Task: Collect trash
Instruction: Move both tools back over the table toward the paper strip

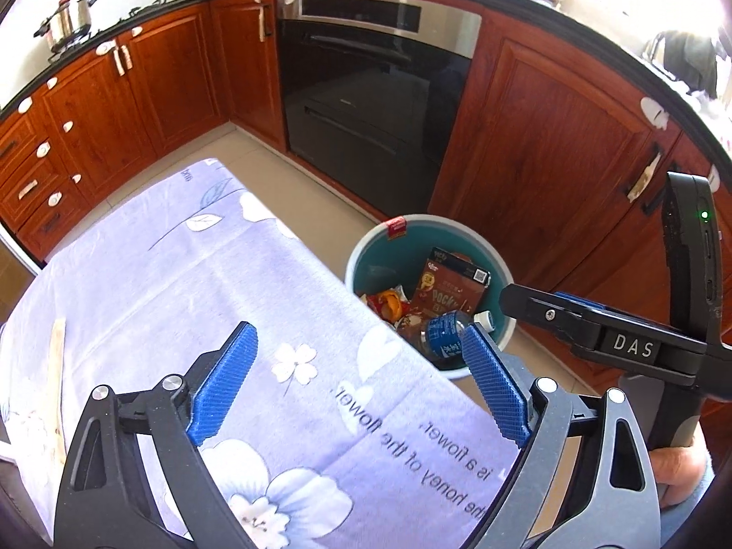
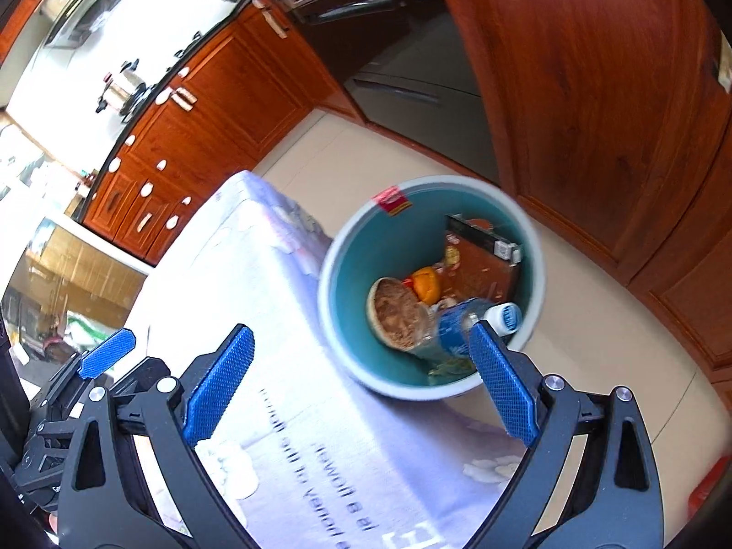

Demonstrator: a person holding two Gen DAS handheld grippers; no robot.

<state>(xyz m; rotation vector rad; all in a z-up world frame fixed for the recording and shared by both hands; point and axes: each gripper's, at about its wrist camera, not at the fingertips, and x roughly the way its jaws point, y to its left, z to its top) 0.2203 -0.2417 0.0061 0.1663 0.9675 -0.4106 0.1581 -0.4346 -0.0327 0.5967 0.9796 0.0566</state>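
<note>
Teal bin (image 1: pixel 366 265), centre right of frame, beside the desk (image 1: pixel 183 274): holds box (image 1: pixel 450 286), bottle (image 1: pixel 446 331), wrappers. Left gripper (image 1: pixel 361 384) and right gripper (image 2: pixel 361 384) both wide open, empty; stick (image 1: pixel 57 366) at lower left, lengthwise, nearer the left gripper.

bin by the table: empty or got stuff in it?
Partly filled. The bin holds a Pocky box, a plastic bottle and wrappers, well below its rim.

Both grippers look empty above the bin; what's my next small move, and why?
Probably swing the left gripper back over the tablecloth toward the pale strip near its left edge. Both grippers are open and empty, the bin already holds the bottle and box, and that strip seems the only leftover.
</note>
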